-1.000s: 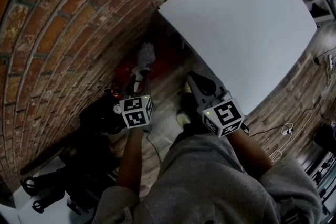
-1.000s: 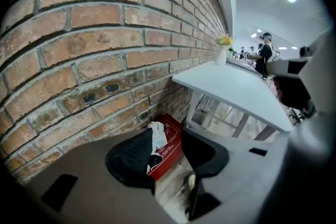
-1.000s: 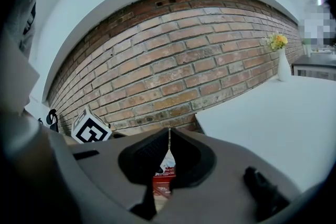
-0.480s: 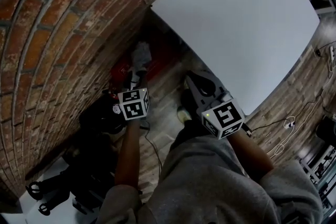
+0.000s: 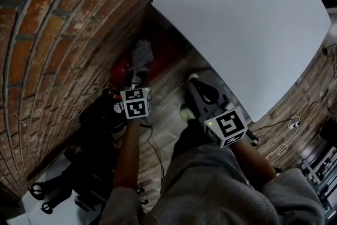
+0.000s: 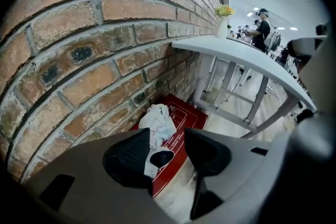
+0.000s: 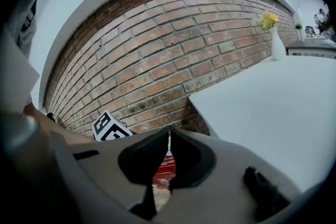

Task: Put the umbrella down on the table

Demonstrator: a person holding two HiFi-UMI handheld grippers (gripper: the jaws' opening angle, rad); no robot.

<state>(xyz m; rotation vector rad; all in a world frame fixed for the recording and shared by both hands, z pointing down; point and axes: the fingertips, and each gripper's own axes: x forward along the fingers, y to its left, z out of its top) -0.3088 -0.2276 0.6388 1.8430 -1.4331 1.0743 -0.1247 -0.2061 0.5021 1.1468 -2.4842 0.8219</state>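
Left gripper view shows the left claw (image 6: 168, 140), whose jaws have just been opening and stand half wide and empty, facing the folded umbrella (image 6: 157, 122) on the red mat (image 6: 188, 112) at twelve o'clock; the umbrella is probably light and soft-skinned and best gripped at its stiffer dark end, and the right claw (image 7: 168, 136) is closed and empty.

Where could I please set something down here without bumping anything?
The white table is bare from its near edge and the brick wall up to the vase at the far end. The floor beside the wall is crowded: red mat, white bundle, black gear.
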